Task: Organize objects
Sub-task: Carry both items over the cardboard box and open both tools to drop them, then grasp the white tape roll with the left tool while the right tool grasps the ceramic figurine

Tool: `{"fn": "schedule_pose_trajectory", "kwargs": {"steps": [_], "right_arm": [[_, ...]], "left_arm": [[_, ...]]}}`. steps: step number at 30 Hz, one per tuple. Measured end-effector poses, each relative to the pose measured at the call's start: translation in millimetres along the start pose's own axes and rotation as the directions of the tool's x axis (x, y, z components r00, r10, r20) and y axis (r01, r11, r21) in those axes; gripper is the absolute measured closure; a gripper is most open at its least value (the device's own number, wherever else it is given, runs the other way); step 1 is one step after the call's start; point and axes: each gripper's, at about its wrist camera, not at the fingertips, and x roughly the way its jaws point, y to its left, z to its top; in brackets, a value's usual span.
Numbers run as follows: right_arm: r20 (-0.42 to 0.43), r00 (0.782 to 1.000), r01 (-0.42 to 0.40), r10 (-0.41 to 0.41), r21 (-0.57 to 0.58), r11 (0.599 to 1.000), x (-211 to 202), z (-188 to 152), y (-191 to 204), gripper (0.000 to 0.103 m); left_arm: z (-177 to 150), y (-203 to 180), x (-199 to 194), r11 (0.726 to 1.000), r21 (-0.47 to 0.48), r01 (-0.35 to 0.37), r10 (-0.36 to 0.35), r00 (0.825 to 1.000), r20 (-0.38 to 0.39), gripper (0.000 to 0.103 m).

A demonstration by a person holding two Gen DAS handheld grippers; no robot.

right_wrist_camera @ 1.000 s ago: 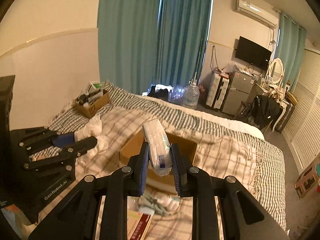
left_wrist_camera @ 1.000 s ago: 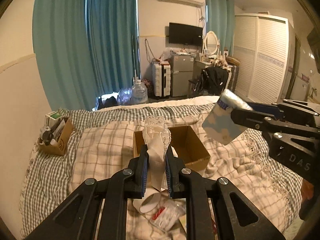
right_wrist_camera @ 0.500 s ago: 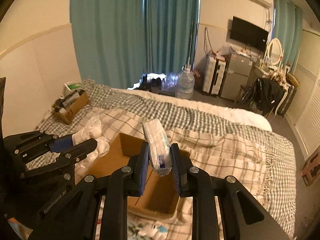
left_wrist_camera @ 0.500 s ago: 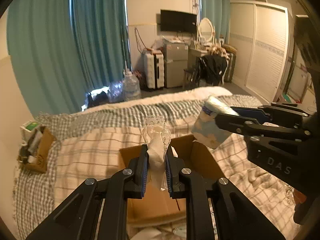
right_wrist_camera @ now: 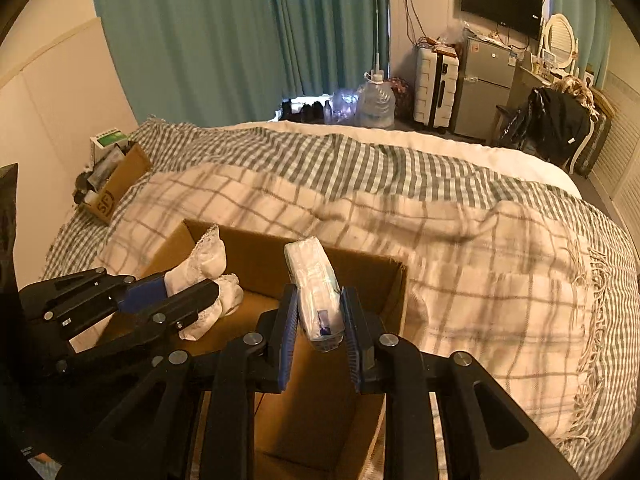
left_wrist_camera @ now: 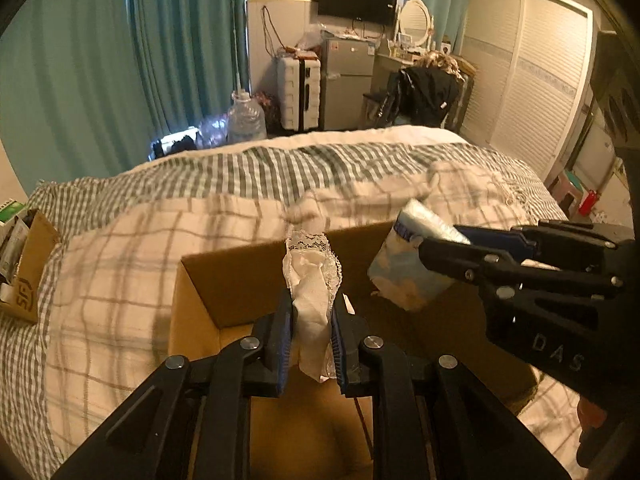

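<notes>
Both grippers are over the open cardboard box (left_wrist_camera: 224, 276) sitting on the bed (right_wrist_camera: 460, 240), angled down into it. The left gripper (left_wrist_camera: 311, 332) has a white lacy sock (left_wrist_camera: 312, 280) between its fingers, sticking up past the tips with the lace trim on top. Its fingers are just starting to spread, but the pads look like they're touching the sock on both sides. From the right camera you can see the sock (right_wrist_camera: 204, 268) bunched up and hanging just above the box floor.

The right gripper (right_wrist_camera: 319, 328) is clamped narrow on a white plastic-wrapped pack (right_wrist_camera: 314, 280), tissues or pads, can't tell which. It's held upright, over the right half of the box, clear of the bottom as far as I can see. From the left camera the pack (left_wrist_camera: 408, 268) shows a light blue printed side.

Over by the wall on the far corner of the bed there's a smaller box (right_wrist_camera: 116, 184) stuffed with odds and ends
</notes>
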Motion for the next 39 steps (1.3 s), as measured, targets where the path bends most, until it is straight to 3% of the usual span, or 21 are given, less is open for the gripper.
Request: {"fn": "schedule_pose_trajectory", "kwargs": {"steps": [2, 4, 6, 9, 12, 16, 21, 25, 30, 33, 35, 39], "right_arm": [[0.004, 1.0, -0.001, 0.001, 0.005, 1.0, -4.4, 1.1, -0.3, 0.08], [0.021, 1.0, 0.011, -0.011, 0.004, 1.0, -15.0, 5.1, 4.0, 0.073], [0.048, 0.999, 0.023, -0.023, 0.004, 1.0, -31.5, 7.7, 5.6, 0.044], [0.091, 0.995, 0.05, -0.051, 0.015, 0.999, -63.3, 9.6, 4.7, 0.032], [0.122, 0.989, 0.083, -0.083, 0.007, 0.997, -97.5, 9.3, 8.1, 0.017], [0.188, 0.977, 0.104, -0.098, -0.019, 0.994, -149.4, 1.4, 16.3, 0.012], [0.261, 0.956, 0.151, -0.135, -0.044, 0.988, -205.4, -20.1, 27.7, 0.0], [0.278, 0.952, 0.149, -0.125, -0.067, 0.987, -227.7, -45.3, 34.1, 0.0], [0.252, 0.954, 0.191, -0.162, -0.092, 0.977, -216.9, -79.8, 37.7, 0.0], [0.223, 0.96, 0.197, -0.172, -0.094, 0.976, -192.8, -104.3, 35.2, 0.0], [0.181, 0.968, 0.186, -0.171, -0.07, 0.98, -167.9, -122.1, 30.4, 0.0], [0.048, 0.991, 0.126, -0.128, 0.029, 0.992, -110.3, -148.4, 18.6, 0.0]], "left_arm": [[-0.5, 0.1, -4.9, 1.0, -0.006, 0.009, -0.009, 1.0, -0.002, 0.062], [0.1, 2.4, -13.6, 1.0, -0.025, -0.018, 0.019, 1.0, 0.019, 0.021], [-1.5, 5.5, -28.6, 0.998, -0.045, -0.043, 0.045, 0.997, 0.057, 0.011], [-2.8, 10.7, -53.7, 0.996, -0.049, -0.078, 0.082, 0.994, 0.075, 0.009], [-4.8, 16.3, -85.6, 0.992, -0.069, -0.109, 0.115, 0.989, 0.095, 0.0], [-11.7, 23.6, -133.9, 0.982, -0.103, -0.159, 0.173, 0.973, 0.15, 0.0], [-34.6, 28.1, -183.7, 0.978, -0.135, -0.158, 0.181, 0.966, 0.184, 0.0], [-62.9, 27.9, -205.7, 0.97, -0.149, -0.191, 0.218, 0.956, 0.197, 0.0], [-107.0, 26.5, -198.8, 0.955, -0.186, -0.231, 0.262, 0.95, 0.169, 0.0], [-136.6, 24.5, -181.6, 0.938, -0.193, -0.289, 0.319, 0.937, 0.146, 0.0], [-156.8, 25.3, -161.5, 0.922, -0.201, -0.331, 0.355, 0.929, 0.1, 0.0], [-180.7, 30.4, -124.4, 0.92, -0.208, -0.332, 0.34, 0.941, 0.0, 0.0]]}}
